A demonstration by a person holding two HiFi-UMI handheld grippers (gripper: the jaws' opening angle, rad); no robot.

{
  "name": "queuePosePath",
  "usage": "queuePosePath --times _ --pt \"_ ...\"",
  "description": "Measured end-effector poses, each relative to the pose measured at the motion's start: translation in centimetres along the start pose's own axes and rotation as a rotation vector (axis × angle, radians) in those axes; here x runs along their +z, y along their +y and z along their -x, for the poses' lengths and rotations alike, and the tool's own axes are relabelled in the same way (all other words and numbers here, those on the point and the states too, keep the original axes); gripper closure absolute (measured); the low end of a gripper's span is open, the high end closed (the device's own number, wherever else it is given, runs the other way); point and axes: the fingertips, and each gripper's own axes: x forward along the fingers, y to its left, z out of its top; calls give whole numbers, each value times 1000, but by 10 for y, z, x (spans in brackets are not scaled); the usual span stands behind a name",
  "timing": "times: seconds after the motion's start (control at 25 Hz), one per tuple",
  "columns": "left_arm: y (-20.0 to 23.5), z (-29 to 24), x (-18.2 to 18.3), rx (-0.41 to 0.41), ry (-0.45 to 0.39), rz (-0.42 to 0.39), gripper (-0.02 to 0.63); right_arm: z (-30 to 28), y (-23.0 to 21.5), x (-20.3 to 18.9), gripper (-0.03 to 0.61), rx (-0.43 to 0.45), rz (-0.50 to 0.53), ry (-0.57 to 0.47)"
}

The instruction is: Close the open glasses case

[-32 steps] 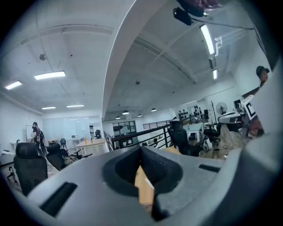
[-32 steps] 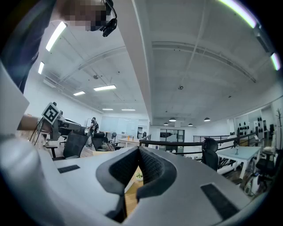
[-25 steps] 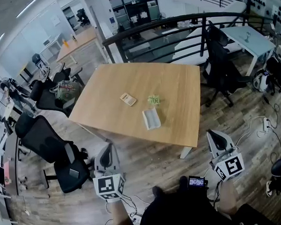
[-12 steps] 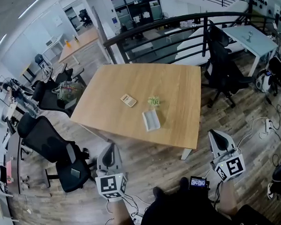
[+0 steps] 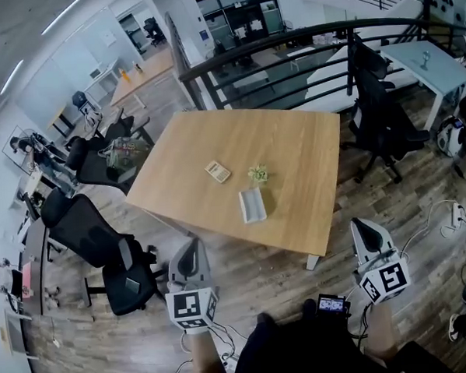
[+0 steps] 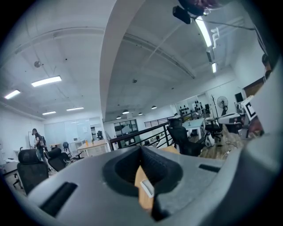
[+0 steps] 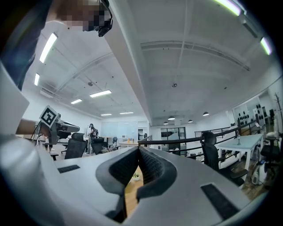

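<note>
At the near edge of a light wooden table (image 5: 293, 147), I hold a gripper in each hand, both low over the plank floor (image 5: 253, 276) and short of the tabletop. My left gripper (image 5: 191, 245) has its jaws pressed together at the tips with nothing caught between them. My right gripper (image 5: 358, 225) is likewise closed and empty. Each carries its cube of square markers on the end nearest me.

The glasses case (image 5: 252, 206), pale grey, lies open on the table toward the near edge, well apart from both grippers and ahead of the space between them. Just beyond it sits a small green plant (image 5: 257, 173). To the left of the plant lies a flat tan object (image 5: 217, 172), apart from the case.

In the left gripper view, a sliver of tabletop and a pale corner of the case show through the gap beneath the closed tips. In the right gripper view, the plant shows through the same gap.

Black office chairs (image 5: 104, 251) stand at the table's left and on its far right, and a black railing (image 5: 288, 40) runs behind it.
</note>
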Motion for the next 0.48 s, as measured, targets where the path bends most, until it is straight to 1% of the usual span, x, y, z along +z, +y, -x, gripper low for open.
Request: queuePosePath --times 0.24,0.36,0.48 --pt "-8 -10 -3 11 25 -18 612 -18 -6 -8 563 40 -21 -5" --pt "-1 -18 -4 18 29 -21 614 -32 -2 -14 563 58 -25 7" --pt "10 -31 -9 7 24 -15 612 -48 0 -22 563 51 -37 28"
